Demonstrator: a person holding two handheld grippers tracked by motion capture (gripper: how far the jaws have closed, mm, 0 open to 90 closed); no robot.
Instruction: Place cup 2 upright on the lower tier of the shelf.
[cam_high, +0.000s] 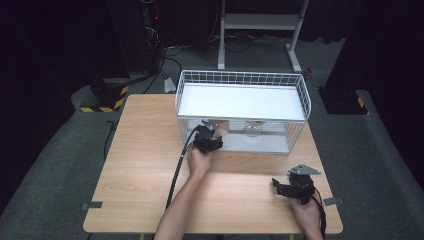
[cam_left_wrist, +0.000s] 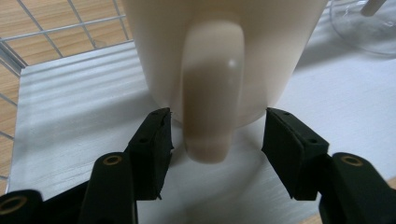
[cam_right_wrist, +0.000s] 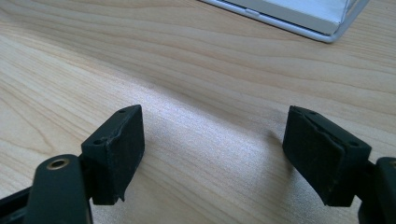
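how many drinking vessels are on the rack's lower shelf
2: a cream mug at the left, between the left gripper's jaws, and a clear glass to its right. Others may be hidden.

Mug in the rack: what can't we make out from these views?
- Mug rim and inside: cut off by the top edge in the left gripper view; in the high view the rack's upper shelf hides them.
- Whether the left gripper's fingers press the mug base: contact too close to judge.
- Glass: cropped at the corner.
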